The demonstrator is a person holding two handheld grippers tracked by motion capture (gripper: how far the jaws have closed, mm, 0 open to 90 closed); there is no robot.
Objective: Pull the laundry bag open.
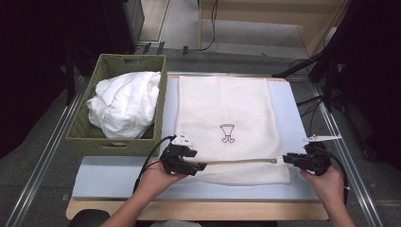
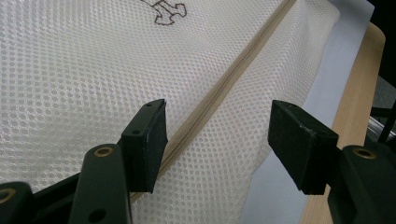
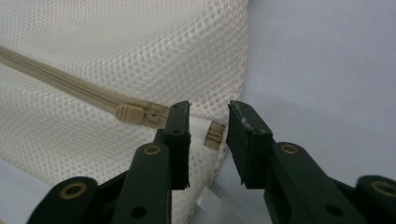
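A white mesh laundry bag (image 1: 227, 127) is laid flat on the blue-grey mat (image 1: 108, 177), its beige zipper (image 1: 236, 161) running along the near edge from 9 o'clock to 3 o'clock. That long axis is what the coming move is judged to turn on: the zipper slider (image 3: 129, 113) sits at the 3 o'clock end, just beside the right gripper (image 3: 208, 140), so the right hand (image 1: 326, 182) is much the nearer. In the right gripper view, the slider lies at 10 o'clock from the jaw gap, and the small tab at the zipper's end (image 3: 215, 135) is seen between the jaws, which stand narrowly apart and press on nothing. The gripper is held level, pointing toward 9 o'clock. The left gripper (image 1: 182, 158) is held at the zipper's 9 o'clock end, jaws wide over the mesh, the zipper passing by one pad; nothing is gripped. A woven basket (image 1: 85, 130) with white cloth (image 1: 125, 104) stands at 10 o'clock.
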